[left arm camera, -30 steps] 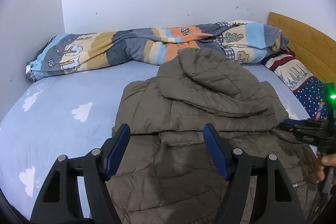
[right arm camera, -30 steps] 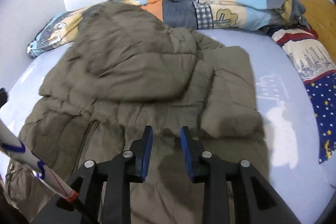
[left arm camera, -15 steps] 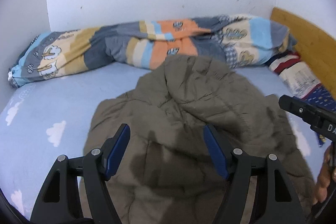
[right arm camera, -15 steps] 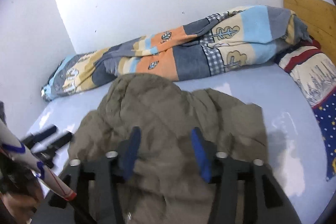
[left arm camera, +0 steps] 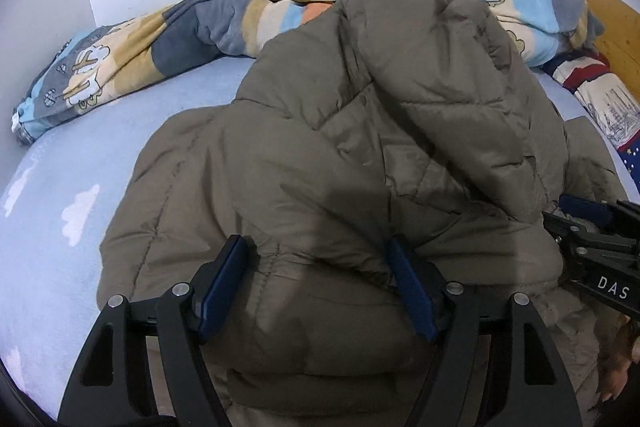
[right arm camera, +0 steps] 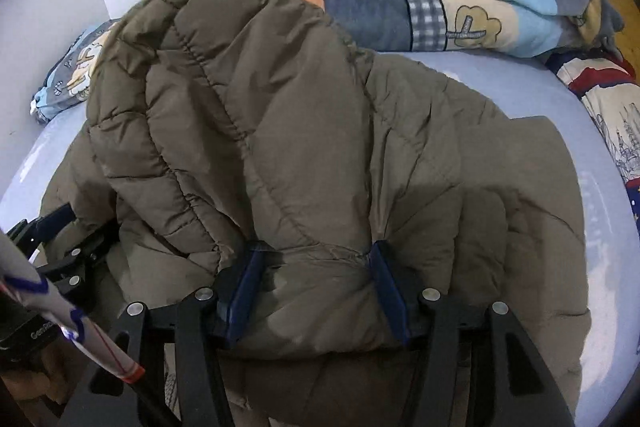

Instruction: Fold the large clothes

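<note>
An olive-brown puffer jacket (left arm camera: 360,155) lies on the light blue bed sheet, its hooded upper part folded toward me over the lower part. It also fills the right wrist view (right arm camera: 304,147). My left gripper (left arm camera: 316,287) is open, its blue pads wide apart, with the folded jacket edge bulging between them. My right gripper (right arm camera: 316,291) is open too, its pads straddling the folded edge on the jacket's right side. The right gripper shows at the right edge of the left wrist view (left arm camera: 592,239).
A striped patterned blanket (left arm camera: 168,39) lies bunched along the white wall. A patterned pillow (right arm camera: 608,107) and a wooden headboard (left arm camera: 596,15) are at the right. Light blue sheet (left arm camera: 60,207) with cloud prints lies to the left of the jacket.
Both grippers have dropped closer to the jacket, and the hooded upper part now lies nearer to me over the lower part. The right gripper's pads have spread wider apart.
</note>
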Demonstrator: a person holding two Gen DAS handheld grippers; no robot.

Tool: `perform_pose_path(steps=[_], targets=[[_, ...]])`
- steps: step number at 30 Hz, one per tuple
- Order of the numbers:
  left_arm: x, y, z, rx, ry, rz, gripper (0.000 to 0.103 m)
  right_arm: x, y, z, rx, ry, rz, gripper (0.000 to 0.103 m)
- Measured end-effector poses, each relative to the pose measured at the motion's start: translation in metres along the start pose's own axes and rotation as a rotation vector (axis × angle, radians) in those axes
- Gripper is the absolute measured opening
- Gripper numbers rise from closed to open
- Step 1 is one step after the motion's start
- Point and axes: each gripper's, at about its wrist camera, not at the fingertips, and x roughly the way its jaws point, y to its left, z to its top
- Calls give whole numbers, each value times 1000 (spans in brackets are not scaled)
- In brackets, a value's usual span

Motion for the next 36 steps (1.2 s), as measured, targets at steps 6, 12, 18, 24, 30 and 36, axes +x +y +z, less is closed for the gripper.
perform_pose_path(steps=[6,12,18,24,30,36], targets=[[-48,7,-11,-48,-41,-44,72,-40,13,-6,-47,-55,-42,60],[-92,0,-50,-23,-26,-64,72,-89,33,-44,-88,-83,-39,60],[-119,-7,-98,-2,14,-53,72,-111,41,-95,-83,-21,-34,60],[-140,-16,-132,31,25,-23,72,-136,52,-133,-104,-6,-38,60],[-126,-9,-157,-2,131,-26,72,-134,55,-168,-84,75,1,60],[-131,4,-149,-47,126,-56,72,-125,53,-181,-81,131,21,60]])
